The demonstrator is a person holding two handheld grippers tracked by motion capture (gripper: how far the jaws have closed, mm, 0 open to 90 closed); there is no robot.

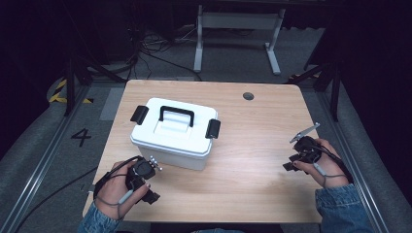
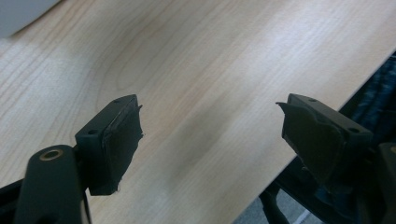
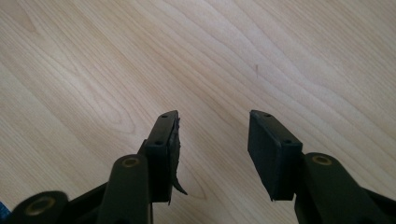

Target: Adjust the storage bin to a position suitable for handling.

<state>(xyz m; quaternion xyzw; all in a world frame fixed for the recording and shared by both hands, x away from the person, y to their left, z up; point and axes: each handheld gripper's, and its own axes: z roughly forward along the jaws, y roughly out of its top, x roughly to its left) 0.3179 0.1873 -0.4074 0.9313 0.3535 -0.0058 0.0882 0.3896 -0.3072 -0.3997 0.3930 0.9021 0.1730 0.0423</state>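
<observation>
Bright table [image 1: 252, 145], dark surroundings, soft focus.

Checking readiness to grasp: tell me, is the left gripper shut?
No, the left gripper has its jaws standing wide apart, with bare wooden table showing between them.

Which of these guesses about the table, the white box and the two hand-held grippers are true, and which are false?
1. The white box has its lid on, with a black handle on top. True.
2. The right gripper is clamped on the box. False: its jaws are apart over bare wood, with the box well away from it.
3. The left gripper is open and holds nothing. True.
4. The box sits toward the person's right side of the table. False: it sits toward the left, near the left gripper.
5. The table has a small round hole near its far edge. True.
</observation>
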